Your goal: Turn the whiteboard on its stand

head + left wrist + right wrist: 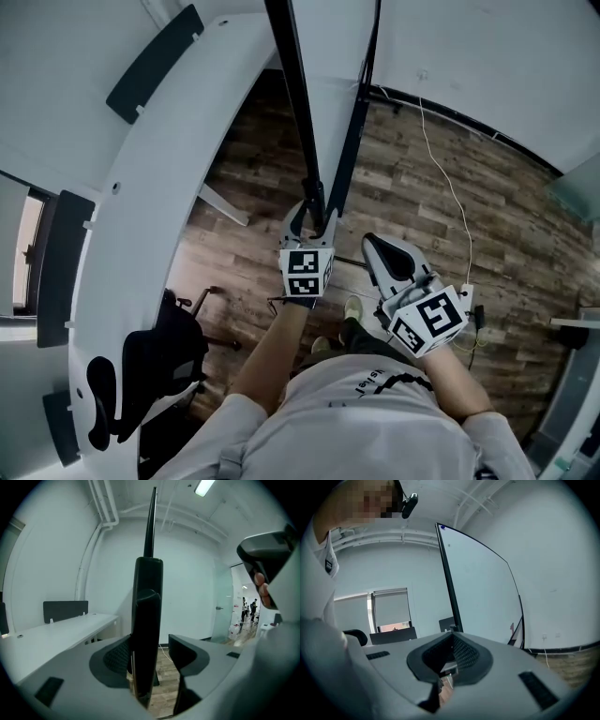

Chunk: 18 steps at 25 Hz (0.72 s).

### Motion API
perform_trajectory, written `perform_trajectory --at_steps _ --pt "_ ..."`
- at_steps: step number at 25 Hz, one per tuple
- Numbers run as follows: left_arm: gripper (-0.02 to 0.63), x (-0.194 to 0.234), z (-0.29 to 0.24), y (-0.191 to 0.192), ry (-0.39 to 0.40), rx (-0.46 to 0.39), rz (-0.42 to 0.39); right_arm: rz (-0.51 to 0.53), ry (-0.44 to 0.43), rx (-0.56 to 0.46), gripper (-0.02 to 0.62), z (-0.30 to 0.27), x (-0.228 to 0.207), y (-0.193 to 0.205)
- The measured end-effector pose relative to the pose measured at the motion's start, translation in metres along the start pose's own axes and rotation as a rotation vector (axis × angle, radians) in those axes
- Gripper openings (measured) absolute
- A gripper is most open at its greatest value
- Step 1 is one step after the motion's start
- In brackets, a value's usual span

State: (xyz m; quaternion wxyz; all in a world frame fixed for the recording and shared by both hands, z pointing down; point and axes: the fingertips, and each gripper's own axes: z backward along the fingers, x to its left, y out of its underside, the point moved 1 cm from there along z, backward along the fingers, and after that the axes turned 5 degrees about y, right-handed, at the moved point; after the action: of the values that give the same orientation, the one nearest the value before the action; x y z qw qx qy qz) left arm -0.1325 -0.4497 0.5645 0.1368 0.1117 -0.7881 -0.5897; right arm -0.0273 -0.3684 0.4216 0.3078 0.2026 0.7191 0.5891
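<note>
Head view: we look down from the top. The whiteboard (298, 103) stands on its thin side right in front of the person, and its black edge runs down to the left gripper (310, 214). That gripper's two jaws stand one on each side of the black edge. The right gripper (373, 246) is just beside it and touches nothing. A long white desk (141, 187) curves along the left, and a black chair (150, 366) sits low by it. The floor (422, 187) is brown wood.

Left gripper view: the jaws are wide apart. The black edge of the whiteboard (147, 620) stands up between them. It is close to the left jaw, and there is a gap to the right jaw, so nothing is being squeezed.

Right gripper view: the jaws are pressed together with nothing in them. The whiteboard (483, 592) rises tall past the jaws, white face and black rim.

I think the board is big, hard and stiff, so it will not bend. It should swing on its stand (it may swing slowly, being so large). The black edge looks smooth and could slip. The best place to hold is that edge, gripped tight, not the flat white face.
</note>
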Motion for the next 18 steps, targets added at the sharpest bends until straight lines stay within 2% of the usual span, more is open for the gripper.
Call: perform_trajectory --at_steps 9,12,18 --pt "0.235 0.014 -0.027 0.001 0.005 0.04 -0.023 -0.017 -0.015 0.022 0.012 -0.016 -0.017 0.004" --pt "0.192 0.011 -0.028 0.002 0.019 0.026 -0.018 -0.017 -0.011 0.022 0.012 -0.013 -0.023 0.003" --pt "0.186 0.012 -0.025 0.003 0.023 0.011 -0.038 -0.019 0.018 0.024 0.012 -0.011 -0.029 0.005"
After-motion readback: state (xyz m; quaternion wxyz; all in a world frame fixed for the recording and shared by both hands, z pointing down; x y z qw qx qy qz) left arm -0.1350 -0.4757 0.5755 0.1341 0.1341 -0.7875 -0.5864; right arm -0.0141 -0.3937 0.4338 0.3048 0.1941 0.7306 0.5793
